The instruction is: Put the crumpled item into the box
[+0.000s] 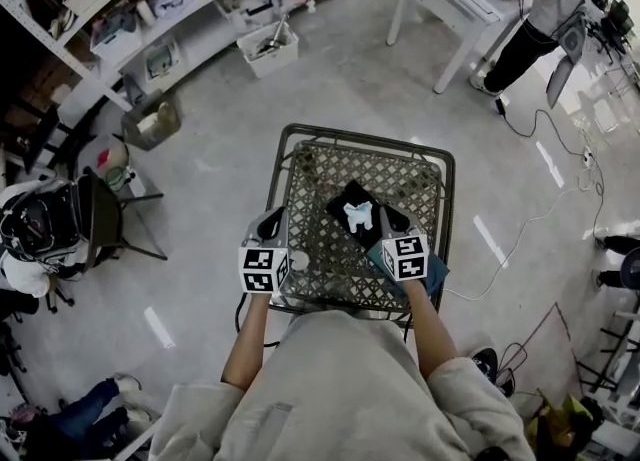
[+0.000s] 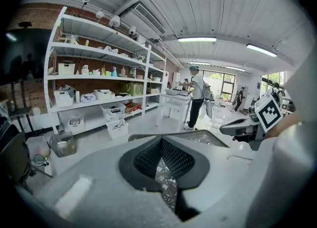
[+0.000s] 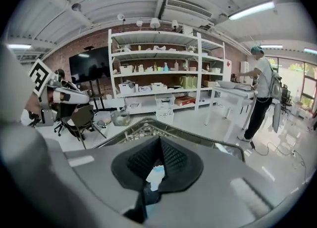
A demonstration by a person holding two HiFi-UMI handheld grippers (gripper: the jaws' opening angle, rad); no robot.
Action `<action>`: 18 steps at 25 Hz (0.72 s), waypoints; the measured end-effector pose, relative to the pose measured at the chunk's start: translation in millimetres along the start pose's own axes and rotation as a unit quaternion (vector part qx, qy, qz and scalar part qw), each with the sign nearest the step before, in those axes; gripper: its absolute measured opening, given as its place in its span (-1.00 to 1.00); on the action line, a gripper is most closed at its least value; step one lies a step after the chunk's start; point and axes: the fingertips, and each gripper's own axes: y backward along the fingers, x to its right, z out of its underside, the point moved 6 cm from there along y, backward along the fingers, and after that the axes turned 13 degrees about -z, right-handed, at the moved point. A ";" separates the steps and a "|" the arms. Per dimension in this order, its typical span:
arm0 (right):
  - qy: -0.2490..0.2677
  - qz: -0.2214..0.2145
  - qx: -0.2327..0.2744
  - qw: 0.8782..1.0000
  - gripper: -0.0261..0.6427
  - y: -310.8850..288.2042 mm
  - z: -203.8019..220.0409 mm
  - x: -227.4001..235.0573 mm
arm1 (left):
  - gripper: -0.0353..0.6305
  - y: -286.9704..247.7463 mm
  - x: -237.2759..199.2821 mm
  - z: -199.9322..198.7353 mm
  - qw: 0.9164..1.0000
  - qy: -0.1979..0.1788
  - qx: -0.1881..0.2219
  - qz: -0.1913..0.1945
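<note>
The right gripper [image 1: 387,217], near the middle of the table [image 1: 330,161], has its jaws pressed fully together on the white crumpled item [image 1: 358,215], which shows over a black object [image 1: 341,203] there, while the left gripper [image 1: 270,222], jaws closed on nothing, hovers over the table's left edge.

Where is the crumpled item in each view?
Head view: item near centre, just left of the right tool's tip.
Left gripper view: cannot be made out.
Right gripper view: item low at centre, between the shut jaws.
Shared landmark: the mesh table, in all three.
</note>
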 end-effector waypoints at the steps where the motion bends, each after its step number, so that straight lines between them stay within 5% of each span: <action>1: 0.011 0.002 0.004 1.000 -0.93 5.1 -5.1 -2.1 | -0.88 2.3 1.0 -6.7 1.000 -0.002 0.007 0.000; 18: 0.077 0.052 0.110 0.990 -0.93 76.2 -82.6 -10.9 | -0.88 38.5 6.7 -86.6 0.994 -0.014 0.111 -0.005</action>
